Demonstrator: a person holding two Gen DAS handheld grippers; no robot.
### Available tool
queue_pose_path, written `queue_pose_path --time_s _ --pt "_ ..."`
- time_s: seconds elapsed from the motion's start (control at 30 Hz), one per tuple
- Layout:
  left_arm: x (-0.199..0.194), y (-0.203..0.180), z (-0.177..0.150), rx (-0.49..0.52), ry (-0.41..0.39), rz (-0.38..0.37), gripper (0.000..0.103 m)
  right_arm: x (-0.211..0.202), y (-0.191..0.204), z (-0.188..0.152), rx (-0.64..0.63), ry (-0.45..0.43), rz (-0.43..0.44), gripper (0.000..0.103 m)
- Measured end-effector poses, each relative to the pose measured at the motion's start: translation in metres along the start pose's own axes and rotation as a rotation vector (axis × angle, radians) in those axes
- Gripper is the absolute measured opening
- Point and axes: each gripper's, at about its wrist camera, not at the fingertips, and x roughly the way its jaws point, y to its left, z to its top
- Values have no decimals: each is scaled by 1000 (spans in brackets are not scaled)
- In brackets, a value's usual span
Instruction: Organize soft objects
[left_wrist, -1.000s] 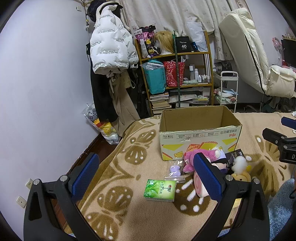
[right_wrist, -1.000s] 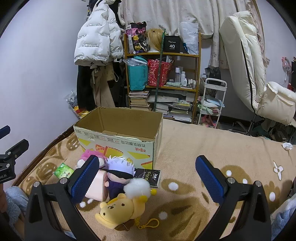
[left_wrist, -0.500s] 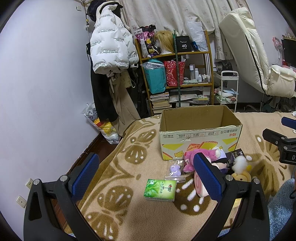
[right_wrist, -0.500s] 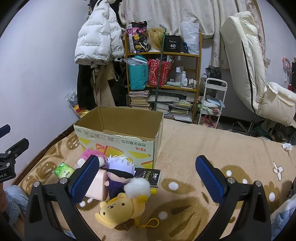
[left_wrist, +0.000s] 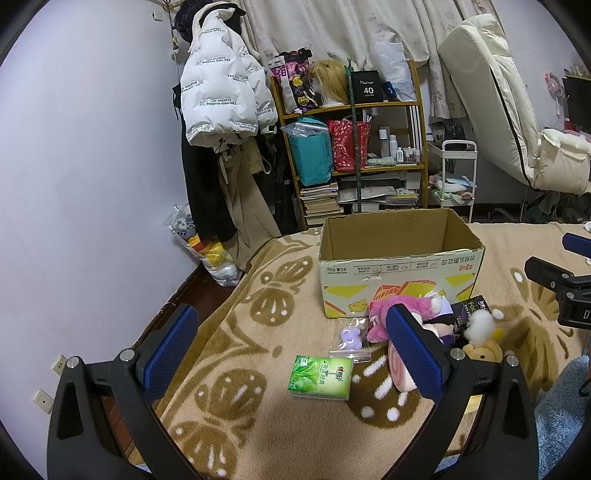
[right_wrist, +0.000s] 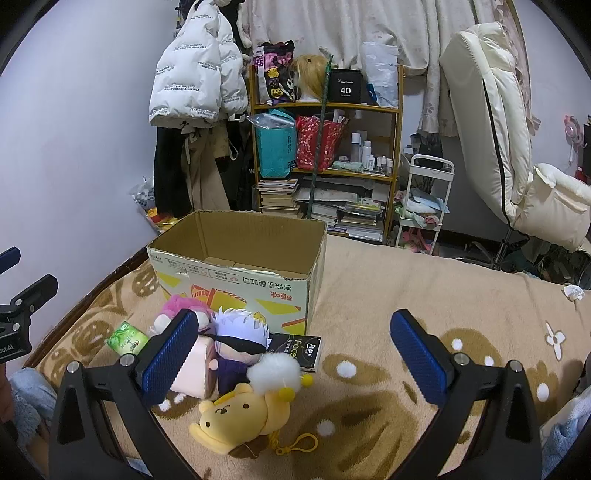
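Plush toys are lying in a small heap on the blanket (right_wrist: 424, 295), just in front of the open box (right_wrist: 236, 273). In the right wrist view the yellow bear (right_wrist: 236, 417) is lying nearest to the camera, with a white pompom (right_wrist: 274, 371) touching its top. Behind it the white-haired doll (right_wrist: 236, 332) is leaning against the pink roll (right_wrist: 195, 365), and the pink plush (right_wrist: 183, 306) is sitting close to the box wall. A black pack (right_wrist: 299, 350) is lying flat beside the doll, touching the box corner.

In the left wrist view a green tissue pack (left_wrist: 320, 376) is lying apart from the heap, to its left, and a clear bag with a purple toy (left_wrist: 351, 338) is lying between this pack and the box.

The left gripper (left_wrist: 295, 354) is hovering above the blanket with its blue pads wide apart and nothing between them; the tissue pack is showing in the gap. The right gripper (right_wrist: 295, 358) is also spread wide and is holding nothing (its left pad is covering part of the pink roll in the picture, and I cannot tell if it is touching it). The box is standing upright with no toys visible inside. A shelf (right_wrist: 325, 166) and a white jacket (right_wrist: 195, 81) are standing behind the bed.
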Motion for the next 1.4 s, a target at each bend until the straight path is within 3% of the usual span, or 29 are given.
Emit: queue_pose_path --time_s 1.4 --pt "4 0 -6 8 16 15 100 1 0 0 -1 6 -1 103"
